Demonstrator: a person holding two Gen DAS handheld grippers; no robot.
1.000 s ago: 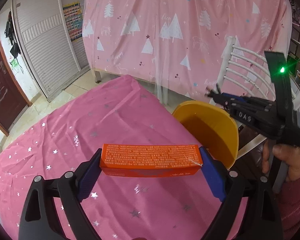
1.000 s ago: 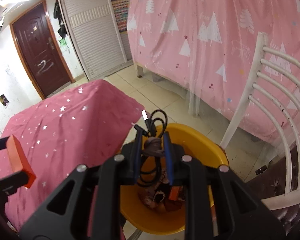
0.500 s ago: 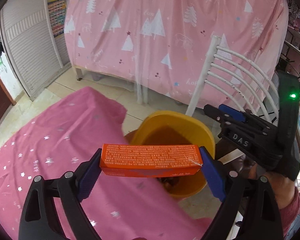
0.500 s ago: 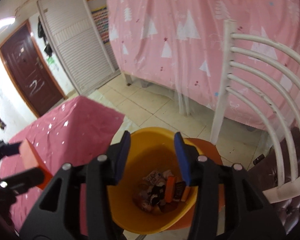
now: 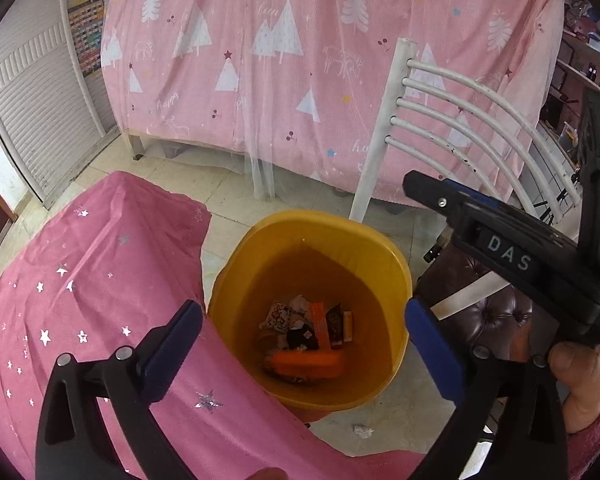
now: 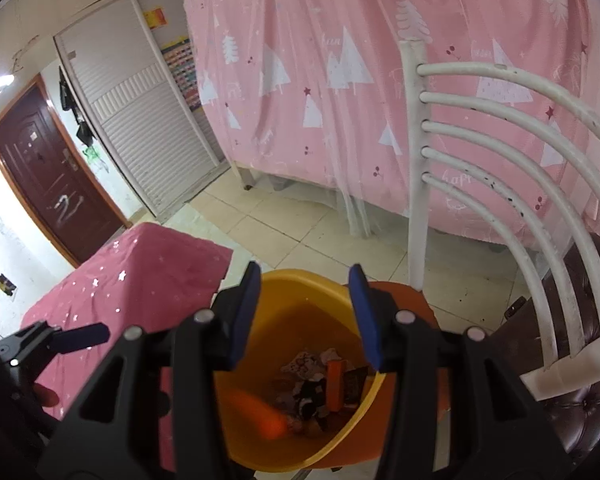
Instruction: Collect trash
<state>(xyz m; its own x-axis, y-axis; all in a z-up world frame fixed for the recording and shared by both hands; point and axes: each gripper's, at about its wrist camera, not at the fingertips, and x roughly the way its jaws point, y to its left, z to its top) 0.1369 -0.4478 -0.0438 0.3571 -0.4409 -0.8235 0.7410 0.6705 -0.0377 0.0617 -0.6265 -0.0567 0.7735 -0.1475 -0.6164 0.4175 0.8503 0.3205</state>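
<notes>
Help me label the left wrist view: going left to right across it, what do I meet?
Pink starred tablecloth → yellow bin holding the orange box → scrap of paper on the floor → white chair → the right claw, held by a hand.

Even indoor light, fisheye warp at edges, orange box (image 6: 260,416) motion-blurred, top-left glare in right view.

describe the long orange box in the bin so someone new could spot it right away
Find the yellow bin on the floor between the pink starry tablecloth and the white chair. At its bottom lies a heap of small wrappers; the orange box lies flat along the near edge of that heap. It is the longest piece there, plain bright orange, while its neighbours are small and mostly dark or white.
</notes>
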